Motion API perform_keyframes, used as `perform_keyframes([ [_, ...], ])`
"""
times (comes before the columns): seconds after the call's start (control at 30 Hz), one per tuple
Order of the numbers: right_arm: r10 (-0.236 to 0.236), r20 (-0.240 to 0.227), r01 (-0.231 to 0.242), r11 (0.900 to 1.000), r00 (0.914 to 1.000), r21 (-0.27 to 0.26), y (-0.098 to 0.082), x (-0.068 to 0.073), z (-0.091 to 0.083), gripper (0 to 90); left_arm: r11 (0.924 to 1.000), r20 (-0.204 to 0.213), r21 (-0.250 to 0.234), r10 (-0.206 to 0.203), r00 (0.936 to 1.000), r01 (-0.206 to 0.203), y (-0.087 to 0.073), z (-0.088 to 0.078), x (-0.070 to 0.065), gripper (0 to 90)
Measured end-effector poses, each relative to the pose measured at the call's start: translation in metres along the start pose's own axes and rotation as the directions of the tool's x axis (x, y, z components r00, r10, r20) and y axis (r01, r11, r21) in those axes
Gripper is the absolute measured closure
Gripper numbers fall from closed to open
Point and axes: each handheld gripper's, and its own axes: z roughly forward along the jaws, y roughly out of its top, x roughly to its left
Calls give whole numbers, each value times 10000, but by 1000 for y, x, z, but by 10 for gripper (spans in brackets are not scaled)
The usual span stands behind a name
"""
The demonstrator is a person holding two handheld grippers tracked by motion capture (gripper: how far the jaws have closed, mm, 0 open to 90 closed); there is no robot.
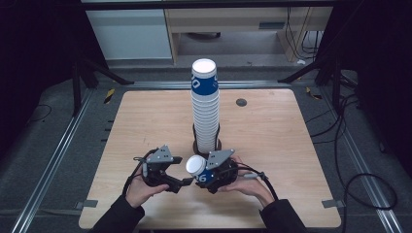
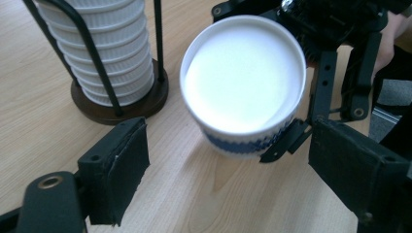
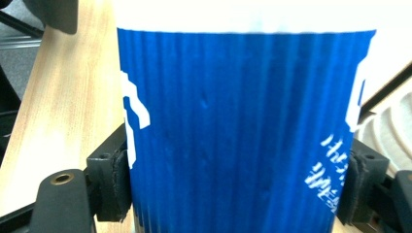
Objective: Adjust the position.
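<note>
My right gripper [image 1: 210, 177] is shut on a blue ribbed paper cup [image 1: 198, 168]. The cup is tilted, its white mouth facing left toward my left gripper [image 1: 183, 183]. In the right gripper view the cup's blue wall [image 3: 243, 131] sits between both pads [image 3: 115, 180]. My left gripper [image 2: 228, 170] stands open in its own view, nothing between its jaws, and the cup's white mouth [image 2: 243, 73] lies just beyond its tips. A tall stack of the same cups [image 1: 205, 104] stands in a black wire holder on a round dark base [image 2: 121, 104] just behind the grippers.
The wooden table [image 1: 145, 121] has bare room left and right of the stack. A small dark round disc [image 1: 241, 102] lies at the back right. Cables [image 1: 354, 179] trail on the floor to the right of the table.
</note>
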Motion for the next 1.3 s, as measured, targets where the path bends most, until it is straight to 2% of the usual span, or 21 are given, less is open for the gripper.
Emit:
perform_keyframes([
  [0.07, -109, -73, 109, 9999, 9999, 38, 1, 3, 4, 205, 9999, 78, 96, 105, 9999, -105, 1, 2, -2, 141],
  [0.53, -440, -389, 441, 9990, 9983, 17, 7, 10, 16, 205, 9992, 269, 384, 117, 9996, -127, 2, 10, -4, 150],
  [0.9, -703, -533, 704, 9975, 9961, -9, 10, 14, 19, 204, 9978, 343, 641, 118, 9993, -140, 0, 15, -7, 231],
  [1.23, -543, -605, 545, 9985, 9967, 8, 9, 14, 19, 189, 9979, 406, 651, 24, 9992, -50, 0, 14, -6, 257],
  [1.3, -272, -601, 275, 9996, 9978, 37, 9, 14, 21, 158, 9981, 315, 624, -13, 9995, -6, 0, 13, -5, 259],
])
